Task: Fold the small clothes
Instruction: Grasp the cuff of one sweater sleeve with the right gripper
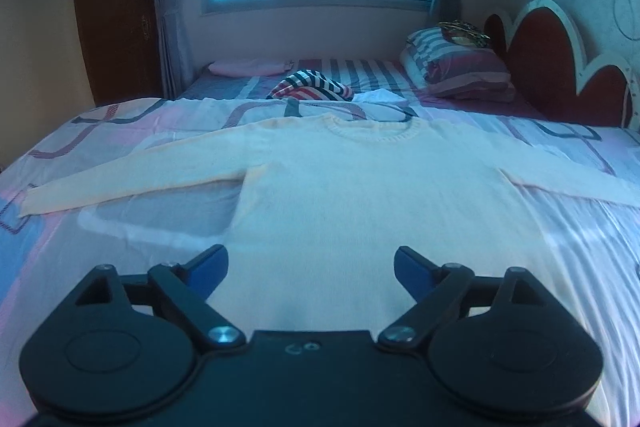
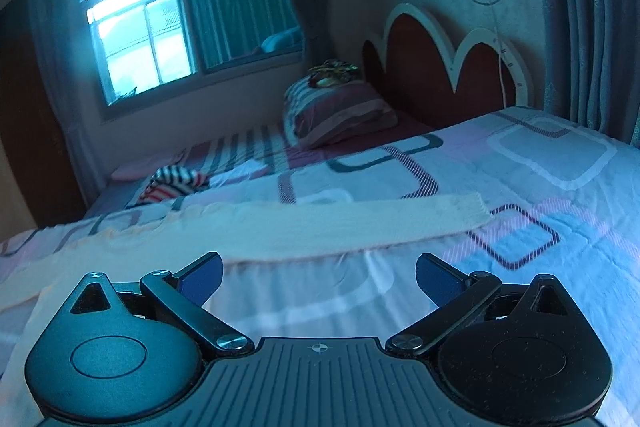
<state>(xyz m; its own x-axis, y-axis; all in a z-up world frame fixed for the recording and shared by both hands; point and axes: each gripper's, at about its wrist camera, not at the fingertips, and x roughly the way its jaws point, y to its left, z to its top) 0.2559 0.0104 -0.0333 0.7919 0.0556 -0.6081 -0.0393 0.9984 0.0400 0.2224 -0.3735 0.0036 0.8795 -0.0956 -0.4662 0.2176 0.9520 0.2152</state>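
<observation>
Left wrist view shows your left claw [image 1: 311, 267] spread wide, empty, above the flat sweater's [image 1: 360, 195] hem. Your right claw [image 2: 319, 273], likewise released, faces its sleeve [image 2: 360, 223] ahead; grasp next, probably.

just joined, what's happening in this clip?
A person holds two grippers over a bed, about to fold a cream knit long-sleeved sweater spread flat on the pink and white patterned bedspread, both sleeves out. The left gripper is open, hovering above the sweater's lower body. The right gripper is open too, near the right sleeve. Neither grips fabric yet. A crumpled striped garment lies further back.
</observation>
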